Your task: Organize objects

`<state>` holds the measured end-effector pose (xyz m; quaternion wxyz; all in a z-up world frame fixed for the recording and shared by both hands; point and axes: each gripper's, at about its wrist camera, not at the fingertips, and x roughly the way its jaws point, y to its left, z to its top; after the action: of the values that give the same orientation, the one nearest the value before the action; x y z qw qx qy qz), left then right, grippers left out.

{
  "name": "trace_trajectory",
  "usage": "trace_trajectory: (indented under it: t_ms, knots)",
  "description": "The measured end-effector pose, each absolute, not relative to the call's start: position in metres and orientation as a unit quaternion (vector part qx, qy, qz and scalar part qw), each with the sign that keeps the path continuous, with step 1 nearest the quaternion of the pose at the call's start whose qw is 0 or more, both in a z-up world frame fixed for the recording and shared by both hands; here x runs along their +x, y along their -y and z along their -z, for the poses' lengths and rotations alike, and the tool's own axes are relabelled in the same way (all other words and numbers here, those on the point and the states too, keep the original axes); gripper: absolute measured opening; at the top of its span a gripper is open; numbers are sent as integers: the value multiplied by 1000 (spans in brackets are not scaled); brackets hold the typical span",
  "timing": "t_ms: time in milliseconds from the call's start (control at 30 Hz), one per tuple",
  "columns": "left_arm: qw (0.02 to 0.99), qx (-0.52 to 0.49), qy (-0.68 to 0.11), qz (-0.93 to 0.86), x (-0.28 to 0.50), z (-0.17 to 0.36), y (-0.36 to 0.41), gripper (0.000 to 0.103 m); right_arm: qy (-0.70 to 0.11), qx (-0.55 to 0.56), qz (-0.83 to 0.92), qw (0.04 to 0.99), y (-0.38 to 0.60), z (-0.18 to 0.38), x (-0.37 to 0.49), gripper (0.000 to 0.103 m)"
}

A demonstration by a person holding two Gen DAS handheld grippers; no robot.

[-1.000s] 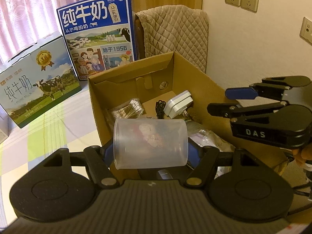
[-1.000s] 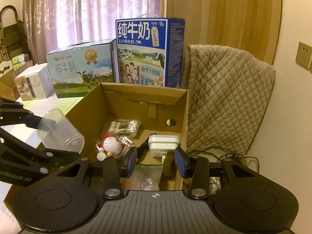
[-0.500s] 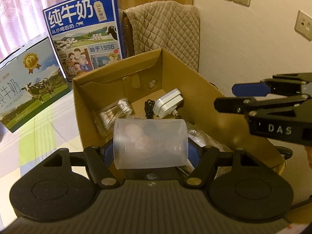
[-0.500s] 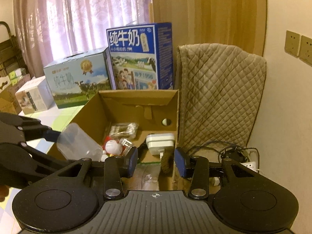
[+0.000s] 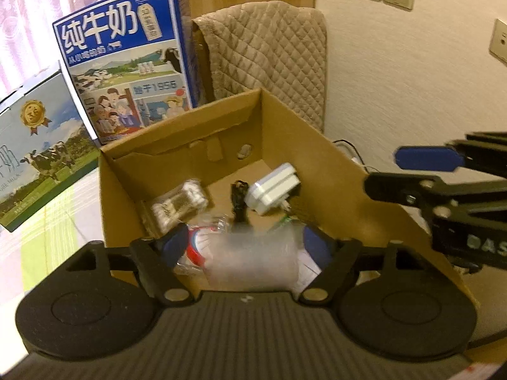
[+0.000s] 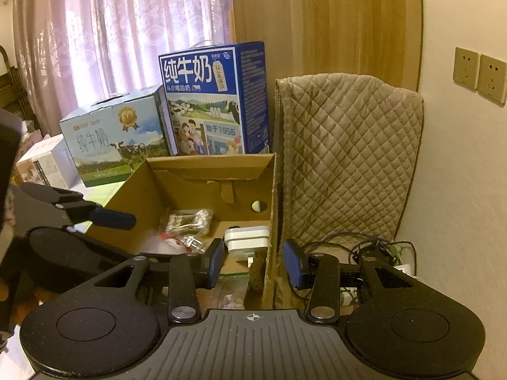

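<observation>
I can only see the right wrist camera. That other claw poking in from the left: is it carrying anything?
Observer: The left wrist view shows a clear plastic cup between the fingers of the left gripper, above the open cardboard box.
Operator: Is it squeezing the cup tight?
Observer: It seems not. The cup is blurred and sits clear of both blue pads, so the jaws look open.

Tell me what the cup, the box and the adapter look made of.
Cup: looks like frosted, translucent plastic; items behind show blurred through its wall.
Box: brown corrugated cardboard, matte, with folded flaps and a punched hole.
Adapter: probably hard white plastic, smooth with a slight sheen.
</observation>
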<state>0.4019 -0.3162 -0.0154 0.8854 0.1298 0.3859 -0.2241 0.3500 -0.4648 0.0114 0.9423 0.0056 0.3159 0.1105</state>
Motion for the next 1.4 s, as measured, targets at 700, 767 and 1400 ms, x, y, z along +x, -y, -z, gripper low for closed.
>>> trace_trajectory:
  t_ms: [700, 767, 1400]
  knots:
    - [896, 97, -395, 178, 382, -9, 267, 99, -323, 13, -147, 935, 451, -12, 335, 40]
    - [897, 96, -396, 172, 376, -11, 264, 100, -326, 13, -152, 933, 449, -11, 332, 40]
    - [913, 76, -376, 140, 320, -30, 223, 102, -349, 41, -155, 923, 432, -9, 288, 63]
